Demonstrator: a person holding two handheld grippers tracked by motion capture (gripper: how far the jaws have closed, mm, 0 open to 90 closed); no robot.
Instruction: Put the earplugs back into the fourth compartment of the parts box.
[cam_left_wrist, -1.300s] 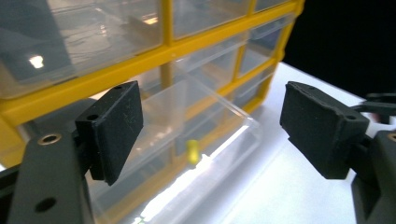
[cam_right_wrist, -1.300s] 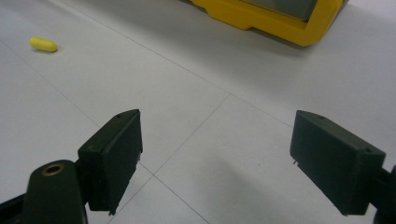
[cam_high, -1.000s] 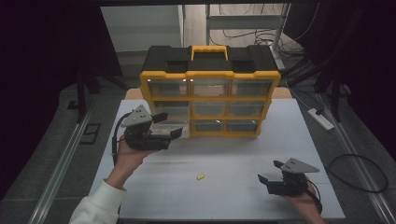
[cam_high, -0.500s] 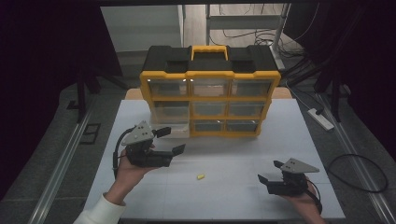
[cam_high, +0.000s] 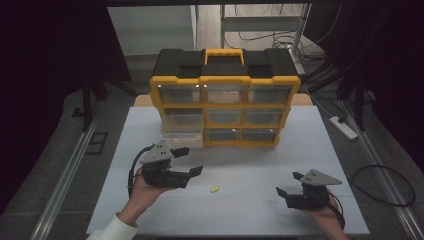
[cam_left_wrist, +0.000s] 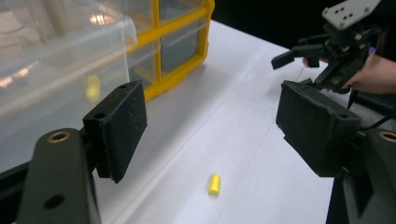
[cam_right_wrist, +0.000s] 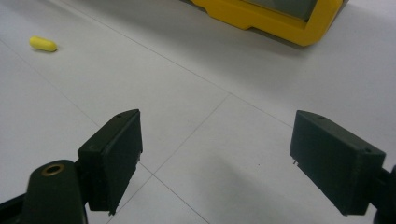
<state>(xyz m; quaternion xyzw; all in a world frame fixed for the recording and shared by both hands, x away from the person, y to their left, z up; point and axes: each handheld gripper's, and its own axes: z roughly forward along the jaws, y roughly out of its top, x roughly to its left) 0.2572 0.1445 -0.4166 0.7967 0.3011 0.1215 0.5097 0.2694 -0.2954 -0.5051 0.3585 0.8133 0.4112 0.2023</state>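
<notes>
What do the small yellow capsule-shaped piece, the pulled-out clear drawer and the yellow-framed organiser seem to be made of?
Small yellow capsule-shaped piece: probably plastic or foam, matt, evenly coloured. Pulled-out clear drawer: transparent glossy plastic, with glints. Yellow-framed organiser: moulded hard plastic, slight sheen.

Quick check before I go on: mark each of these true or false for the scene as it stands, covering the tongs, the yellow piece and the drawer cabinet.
1. The left tongs hold the small yellow piece. False: their jaws stand open and the piece lies loose on the white table.
2. The right tongs are open with nothing between their jaws. True.
3. The yellow piece lies between the two tongs on the table. True.
4. The yellow and black drawer cabinet lies flat on its back. False: it stands upright, handle on top.
5. A clear drawer sticks out at the cabinet's lower left. True.
</notes>
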